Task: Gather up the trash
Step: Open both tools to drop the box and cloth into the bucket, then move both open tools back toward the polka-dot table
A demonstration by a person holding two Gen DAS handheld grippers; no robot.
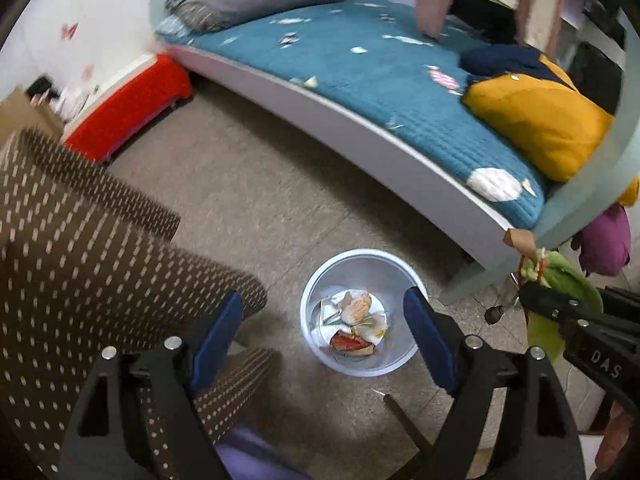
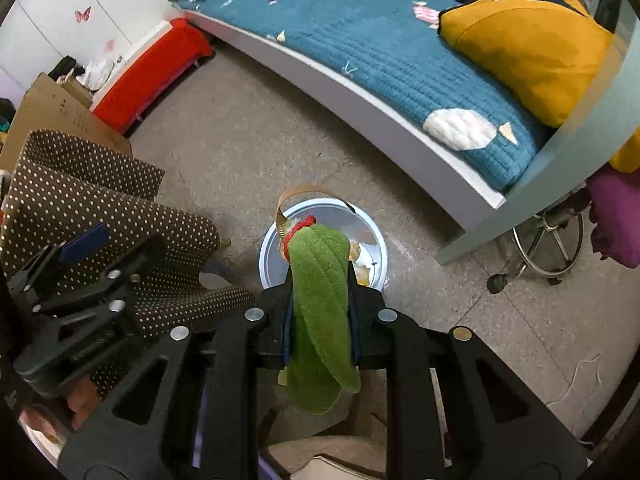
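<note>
Grey tiled floor fills most of what I see, with a bed under a blue quilt along the far side and a brown dotted chair to my left. On the floor below me stands a pale round bin, already holding crumpled wrappers and scraps of paper.

My left gripper hangs over the bin with its jaws spread wide and nothing between them. My right gripper has its jaws pressed together on a green fuzzy leaf-shaped piece, which carries a red tie and a tan ribbon loop at its far end. From the right wrist view the piece hangs above the near rim of the bin.

This piece looks soft, light and limp, so I judge it will flop and may cling to the pads on letting go. My hold is across its middle, which keeps both ends drooping evenly. The ribbon loop could snag on the rim, so I would want the far end well over the bin's mouth before releasing.
</note>
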